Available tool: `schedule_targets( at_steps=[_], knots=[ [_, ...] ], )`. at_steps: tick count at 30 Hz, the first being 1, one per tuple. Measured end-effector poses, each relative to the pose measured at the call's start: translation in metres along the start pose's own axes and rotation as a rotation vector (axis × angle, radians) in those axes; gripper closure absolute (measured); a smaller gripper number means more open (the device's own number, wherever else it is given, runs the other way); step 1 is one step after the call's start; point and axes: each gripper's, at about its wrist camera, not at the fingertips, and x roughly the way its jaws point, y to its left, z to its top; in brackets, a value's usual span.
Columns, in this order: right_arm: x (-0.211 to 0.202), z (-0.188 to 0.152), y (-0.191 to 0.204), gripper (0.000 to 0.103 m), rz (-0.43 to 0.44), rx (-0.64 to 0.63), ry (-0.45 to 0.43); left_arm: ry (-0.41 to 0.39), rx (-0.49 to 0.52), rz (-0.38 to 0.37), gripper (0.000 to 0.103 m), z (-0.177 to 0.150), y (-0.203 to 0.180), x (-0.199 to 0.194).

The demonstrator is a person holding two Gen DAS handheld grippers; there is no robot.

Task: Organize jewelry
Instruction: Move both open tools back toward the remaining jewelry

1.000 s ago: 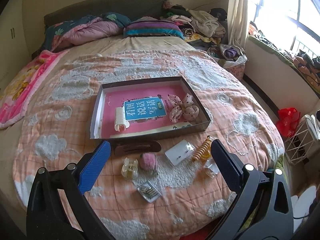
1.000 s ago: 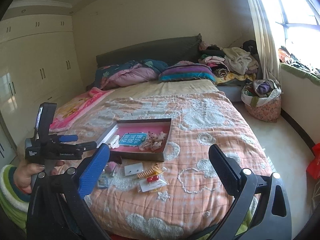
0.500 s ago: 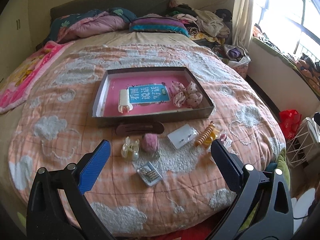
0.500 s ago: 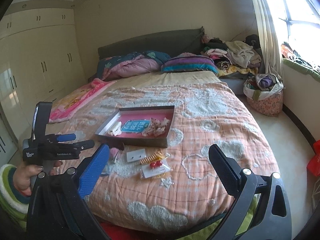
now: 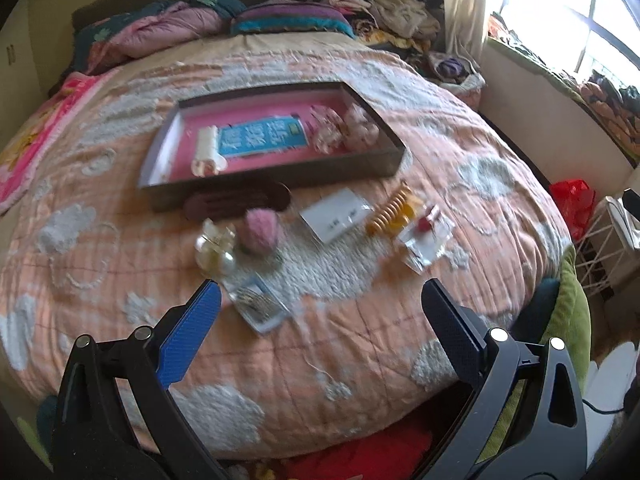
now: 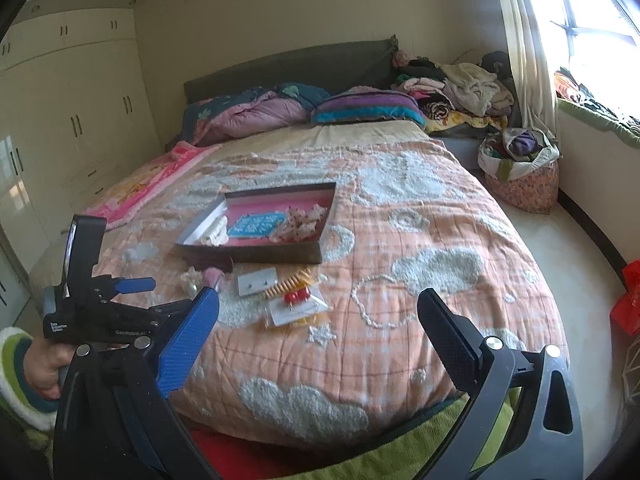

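A shallow dark box point(image 5: 362, 168) with a pink floor lies on the bed, also in the right wrist view point(image 6: 256, 254). It holds a white clip point(image 5: 207, 152) and dotted bows point(image 5: 346, 130). On the quilt before it lie a brown hair clip point(image 5: 238, 202), a pink fuzzy piece point(image 5: 261, 232), a pearl clip point(image 5: 214, 250), a white earring card point(image 5: 336, 218), a yellow claw clip point(image 5: 390, 210), a red-bead packet point(image 5: 426, 236) and a small packet point(image 5: 258, 304). My left gripper point(image 5: 320, 316) is open above the near quilt. My right gripper point(image 6: 318, 326) is open, further back.
The bed's near edge point(image 5: 280, 436) drops to the floor. Pillows and clothes point(image 6: 452, 88) pile at the headboard. A cloth basket point(image 6: 520, 176) and a red bag point(image 5: 572, 204) stand right of the bed. Wardrobes point(image 6: 72, 120) line the left wall.
Both grippers have drawn back and lifted from the bed. The box and loose pieces look further off. Nothing on the quilt has moved.
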Motion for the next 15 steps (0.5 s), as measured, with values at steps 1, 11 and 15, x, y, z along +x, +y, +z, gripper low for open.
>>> schedule_targets(
  at_steps=[1, 11, 15],
  knots=[
    [0.001, -0.002, -0.001, 0.004, 0.000, 0.001, 0.006, 0.007, 0.001, -0.005, 0.009, -0.003, -0.003, 0.002],
    [0.022, -0.022, -0.010, 0.004, 0.002, 0.015, 0.081, 0.071, 0.032, 0.002, 0.009, -0.021, -0.016, 0.021],
    [0.034, -0.021, -0.013, 0.004, -0.002, 0.008, 0.094, 0.072, 0.045, 0.012, 0.009, -0.021, -0.016, 0.027]
  ],
)
